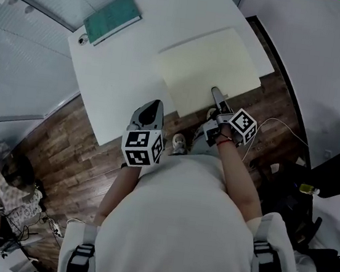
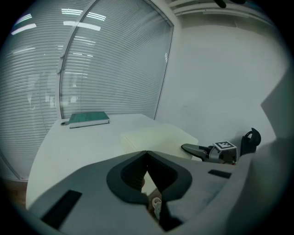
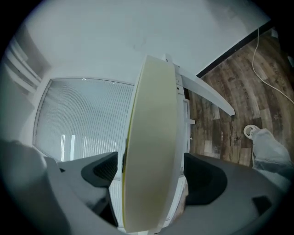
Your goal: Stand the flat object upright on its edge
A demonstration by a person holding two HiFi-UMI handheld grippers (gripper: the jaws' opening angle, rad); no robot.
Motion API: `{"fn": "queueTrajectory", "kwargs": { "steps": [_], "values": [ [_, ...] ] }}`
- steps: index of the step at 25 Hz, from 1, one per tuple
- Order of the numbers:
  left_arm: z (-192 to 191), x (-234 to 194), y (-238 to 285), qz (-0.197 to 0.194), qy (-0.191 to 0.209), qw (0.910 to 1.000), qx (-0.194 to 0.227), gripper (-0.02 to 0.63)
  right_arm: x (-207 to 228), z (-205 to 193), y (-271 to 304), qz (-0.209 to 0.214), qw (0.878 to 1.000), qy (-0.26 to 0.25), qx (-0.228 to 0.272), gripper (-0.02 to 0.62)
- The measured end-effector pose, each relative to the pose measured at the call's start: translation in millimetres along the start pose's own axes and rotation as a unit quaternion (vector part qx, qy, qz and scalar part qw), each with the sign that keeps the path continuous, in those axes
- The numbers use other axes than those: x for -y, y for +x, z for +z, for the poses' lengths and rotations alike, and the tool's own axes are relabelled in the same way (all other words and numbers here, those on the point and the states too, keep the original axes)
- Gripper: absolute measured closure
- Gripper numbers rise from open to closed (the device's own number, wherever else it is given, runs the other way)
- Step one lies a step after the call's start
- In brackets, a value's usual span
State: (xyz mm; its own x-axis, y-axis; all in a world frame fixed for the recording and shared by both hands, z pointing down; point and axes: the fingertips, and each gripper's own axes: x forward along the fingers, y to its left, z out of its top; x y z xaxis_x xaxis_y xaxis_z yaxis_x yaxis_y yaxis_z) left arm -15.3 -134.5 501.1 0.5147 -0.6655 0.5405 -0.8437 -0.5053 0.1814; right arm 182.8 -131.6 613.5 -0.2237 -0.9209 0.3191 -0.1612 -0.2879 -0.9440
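Flat board [image 1: 207,65], pale cream, lies face down flat on the white table [image 1: 116,75], at the table's near right part, its near edge close to the table edge by the person; not upright. Right gripper [image 1: 214,91] is at that near edge, rolled onto its side, marker cube [image 1: 243,124] toward the person. In the right gripper view the jaws are wide apart with the flat board [image 3: 151,151] running between them; the left-hand jaw sits just beside the board's face, the other jaw is clear of it with a strip of table showing in the gap, so no squeeze on it. Left gripper [image 1: 155,105] is held over the near table edge to the left of the board, well apart from it, cube [image 1: 142,147] at the person's chest. Left gripper view: jaws together at the tips [image 2: 146,152], nothing in them; beyond them the board [image 2: 156,137] and the right gripper [image 2: 186,148] at its edge. Green book [image 1: 114,18] lies flat at the far left corner of the table, well apart from the board. Wood floor [image 1: 74,157] below
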Motion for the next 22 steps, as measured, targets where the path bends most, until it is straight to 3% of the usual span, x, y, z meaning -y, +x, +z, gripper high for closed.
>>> {"fn": "queueTrajectory", "kwargs": {
  "steps": [9, 22],
  "values": [
    [-5.5, -19.6, -5.2, 0.030, -0.016, 0.9994, -0.003, 0.586, -1.8, 1.7, 29.5, 0.001, 1.000, 0.004, -0.011, 0.158],
    [-7.6, -26.1, -5.6, 0.030, -0.018, 0.9994, -0.004, 0.586, -0.3, -0.9, 35.9, 0.014, 1.000, 0.019, -0.019, 0.161]
  ]
}}
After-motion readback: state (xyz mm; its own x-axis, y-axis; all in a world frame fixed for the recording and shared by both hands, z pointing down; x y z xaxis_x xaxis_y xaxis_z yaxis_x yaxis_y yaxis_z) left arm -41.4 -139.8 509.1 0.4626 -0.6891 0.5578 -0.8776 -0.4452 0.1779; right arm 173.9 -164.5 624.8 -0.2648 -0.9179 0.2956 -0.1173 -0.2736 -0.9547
